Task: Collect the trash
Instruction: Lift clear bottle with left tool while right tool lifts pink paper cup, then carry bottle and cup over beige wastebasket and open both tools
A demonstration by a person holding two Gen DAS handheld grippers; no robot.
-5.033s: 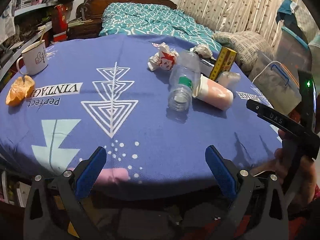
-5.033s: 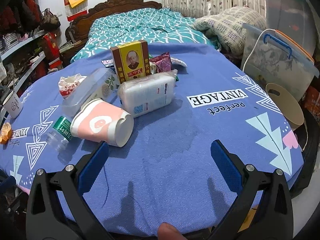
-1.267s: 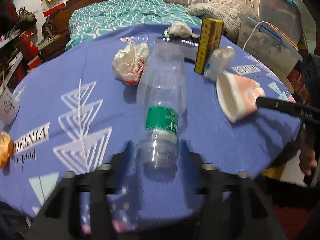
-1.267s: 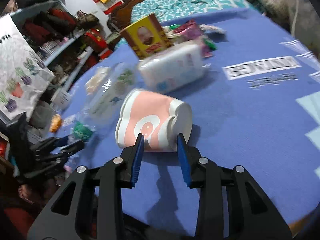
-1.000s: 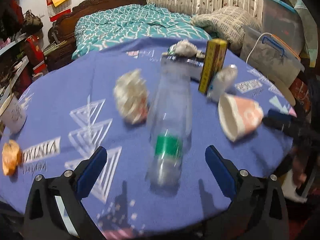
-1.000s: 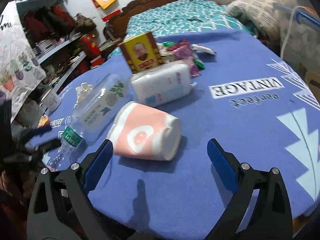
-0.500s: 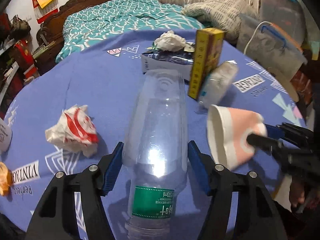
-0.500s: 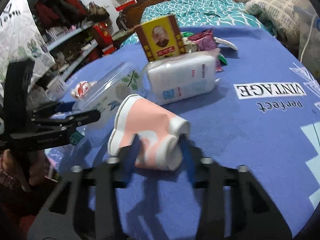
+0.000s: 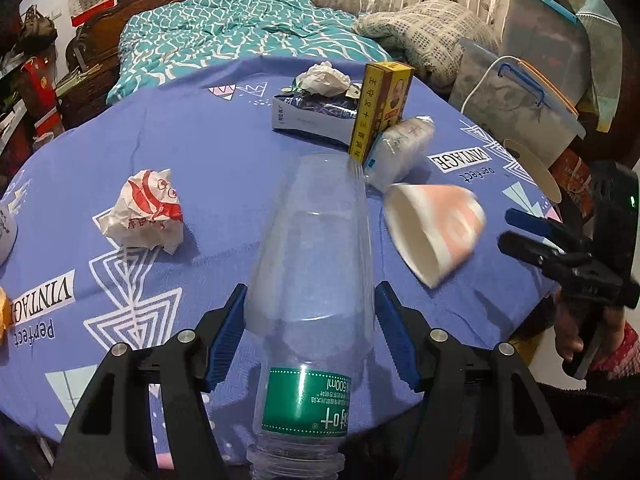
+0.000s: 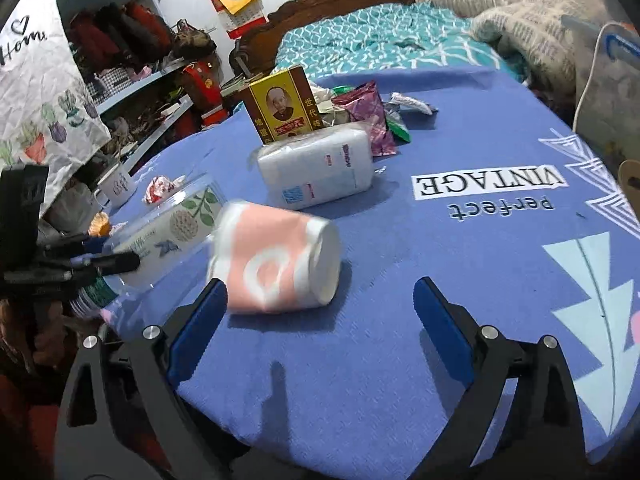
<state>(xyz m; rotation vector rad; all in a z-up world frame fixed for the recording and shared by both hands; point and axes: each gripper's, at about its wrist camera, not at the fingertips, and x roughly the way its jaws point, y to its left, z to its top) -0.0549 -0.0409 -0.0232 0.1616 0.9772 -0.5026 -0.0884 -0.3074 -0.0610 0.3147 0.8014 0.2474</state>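
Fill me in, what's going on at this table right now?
Trash pickup with two handheld grippers. The left gripper is shut on the clear plastic bottle. The right gripper is open, and the pink paper cup lies on its side on the blue tablecloth, unheld and blurred.

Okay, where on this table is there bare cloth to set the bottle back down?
Free patches: the blue cloth between the crumpled wrapper and the navy packet, and the near-right stretch around the VINTAGE print. Crowded: the middle, where the yellow box, white tissue pack and pink paper cup cluster beside the plastic bottle in the left gripper.
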